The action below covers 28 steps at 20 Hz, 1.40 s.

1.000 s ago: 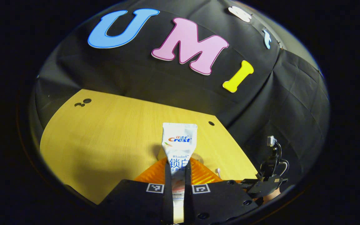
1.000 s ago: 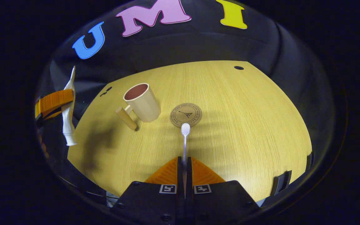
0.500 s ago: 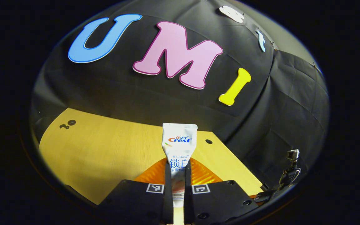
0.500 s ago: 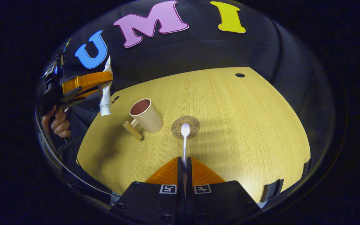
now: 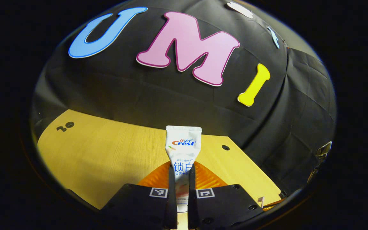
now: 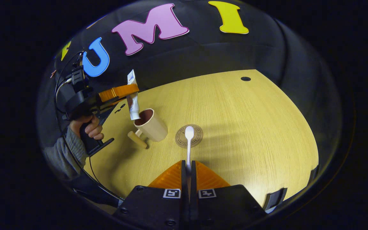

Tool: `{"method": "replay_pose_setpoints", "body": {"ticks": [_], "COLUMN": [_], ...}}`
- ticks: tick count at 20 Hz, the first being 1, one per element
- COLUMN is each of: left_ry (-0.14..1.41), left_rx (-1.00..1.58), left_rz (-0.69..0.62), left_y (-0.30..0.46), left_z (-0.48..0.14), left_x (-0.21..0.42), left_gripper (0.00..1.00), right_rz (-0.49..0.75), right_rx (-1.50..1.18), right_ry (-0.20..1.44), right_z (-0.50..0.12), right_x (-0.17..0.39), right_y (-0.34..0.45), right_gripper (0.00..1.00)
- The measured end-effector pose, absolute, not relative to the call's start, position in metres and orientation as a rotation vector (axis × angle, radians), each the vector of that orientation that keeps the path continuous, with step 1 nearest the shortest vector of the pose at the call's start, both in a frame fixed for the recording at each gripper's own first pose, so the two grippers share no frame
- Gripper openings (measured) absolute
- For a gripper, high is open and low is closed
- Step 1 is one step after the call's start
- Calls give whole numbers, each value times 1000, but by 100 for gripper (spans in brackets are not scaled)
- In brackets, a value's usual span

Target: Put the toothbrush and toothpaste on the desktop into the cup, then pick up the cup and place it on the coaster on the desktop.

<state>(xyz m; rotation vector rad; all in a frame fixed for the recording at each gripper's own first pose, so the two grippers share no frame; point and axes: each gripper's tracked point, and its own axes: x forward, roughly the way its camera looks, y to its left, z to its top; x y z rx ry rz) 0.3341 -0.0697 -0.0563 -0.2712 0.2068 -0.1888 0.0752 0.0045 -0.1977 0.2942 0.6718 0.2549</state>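
My left gripper (image 5: 181, 179) is shut on a white toothpaste tube (image 5: 183, 150) that stands up between its fingers. In the right gripper view that gripper (image 6: 129, 91) holds the toothpaste tube (image 6: 133, 102) cap-down just above the mouth of the beige cup (image 6: 152, 126), which stands upright on the desk with its wooden handle (image 6: 137, 139) pointing front-left. My right gripper (image 6: 188, 172) is shut on a white toothbrush (image 6: 188, 143) whose head overlaps the round brown coaster (image 6: 188, 135), to the right of the cup.
A wooden desktop (image 6: 251, 127) stretches wide to the right of the coaster, with a small dark hole (image 6: 245, 78) near its far edge. A person's hand (image 6: 86, 126) and grey sleeve (image 6: 64, 155) hold the left gripper at the desk's left side. The black cloth wall stands behind.
The left gripper has carried the toothpaste rightward and down, from beside the cup to just over its mouth. The right gripper with the toothbrush has barely moved.
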Motion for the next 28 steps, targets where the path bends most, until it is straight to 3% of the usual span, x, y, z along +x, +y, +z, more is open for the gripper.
{"method": "replay_pose_setpoints", "body": {"ticks": [8,16,19,20,21,28], "left_ry": [258,343,369,380,392,370], "left_rx": [-239,-238,-241,-234,-225,-159], "left_rz": [-192,-241,-280,-284,-284,-226], "left_y": [-72,-77,-83,-84,-83,-58], "left_z": [-87,-111,-116,-120,-122,-108], "left_x": [341,321,309,304,300,272], "left_gripper": [18,25,33,45,42,55], "right_rz": [206,179,171,171,171,213], "right_rx": [289,299,311,314,316,354], "right_ry": [644,593,571,564,555,472], "right_z": [-193,-176,-168,-167,-163,-131], "right_x": [83,89,80,78,76,76], "right_y": [-11,-7,-4,-2,-1,28], "right_gripper": [5,5,5,5,5,5]}}
